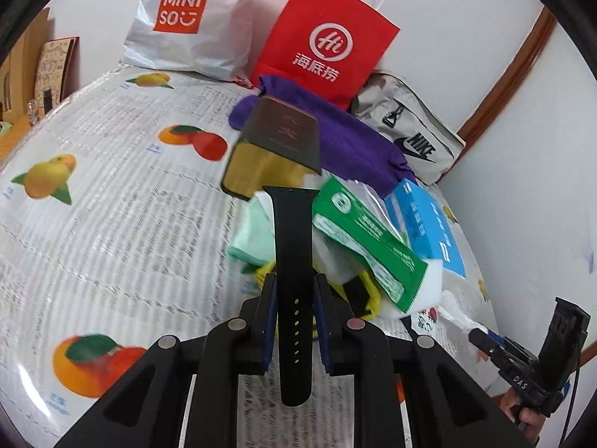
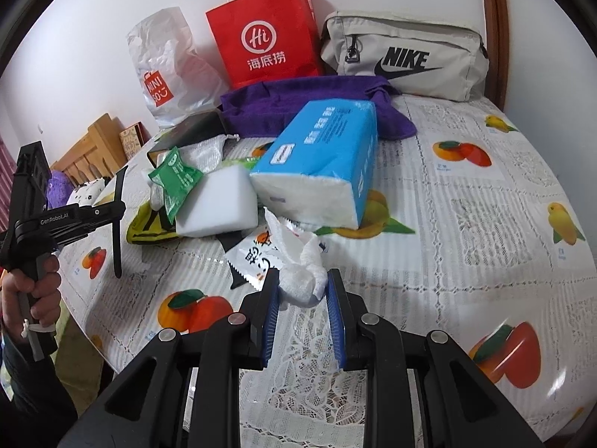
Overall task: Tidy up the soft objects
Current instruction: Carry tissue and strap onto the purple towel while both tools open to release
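Observation:
My left gripper [image 1: 295, 291] is shut on a black watch strap [image 1: 293, 261], held upright above the table; it also shows in the right wrist view [image 2: 118, 220]. My right gripper [image 2: 303, 280] is shut on a crumpled white tissue [image 2: 302, 272], which also shows in the left wrist view [image 1: 457, 311]. A pile lies beyond: a white sponge block [image 2: 220, 201], a green sachet [image 2: 177, 183], a blue tissue pack [image 2: 324, 156], a purple towel [image 2: 298, 100], a mint cloth [image 1: 252, 239] and a dark box [image 1: 276, 145].
A red paper bag [image 2: 266, 33], a Miniso plastic bag [image 2: 168, 71] and a grey Nike pouch [image 2: 405, 61] stand against the back wall. A snack wrapper [image 2: 250, 257] lies by the tissue. The fruit-print tablecloth [image 2: 466, 224] covers a round table. A wooden chair [image 2: 93, 149] stands at left.

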The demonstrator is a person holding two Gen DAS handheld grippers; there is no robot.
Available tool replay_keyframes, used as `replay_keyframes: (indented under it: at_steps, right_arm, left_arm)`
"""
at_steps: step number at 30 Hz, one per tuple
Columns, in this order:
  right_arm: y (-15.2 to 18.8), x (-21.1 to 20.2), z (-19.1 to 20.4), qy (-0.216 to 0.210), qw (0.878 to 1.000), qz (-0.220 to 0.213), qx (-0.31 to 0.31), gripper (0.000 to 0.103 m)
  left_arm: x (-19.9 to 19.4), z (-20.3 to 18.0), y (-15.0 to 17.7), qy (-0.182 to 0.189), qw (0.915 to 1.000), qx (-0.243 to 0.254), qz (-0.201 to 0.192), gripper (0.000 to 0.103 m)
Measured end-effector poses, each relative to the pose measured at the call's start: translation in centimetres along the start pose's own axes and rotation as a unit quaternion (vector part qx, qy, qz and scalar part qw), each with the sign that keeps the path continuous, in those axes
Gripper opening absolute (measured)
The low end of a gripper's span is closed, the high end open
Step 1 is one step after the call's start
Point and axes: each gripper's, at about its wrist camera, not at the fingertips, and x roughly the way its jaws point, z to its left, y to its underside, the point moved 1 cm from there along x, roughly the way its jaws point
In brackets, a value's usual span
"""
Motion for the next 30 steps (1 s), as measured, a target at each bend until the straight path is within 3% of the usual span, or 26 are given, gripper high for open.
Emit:
replay_keyframes:
  at_steps: [15, 30]
  right_arm:
    - [-6.7, -2.0, 1.0, -0.024, 0.998, -0.046, -0.027, 0.025]
    - [-17.5, 4.3, -1.4, -0.007, 0.998, -0.056, -0.029, 0.025]
  left_arm:
    - [-0.5, -0.3, -6.7, -0.024, 0.9995, 0.012, -0.016, 0.018]
    - [4.0, -1.6, -15.5, -0.045, 0.9981, 0.041, -0.007, 0.018]
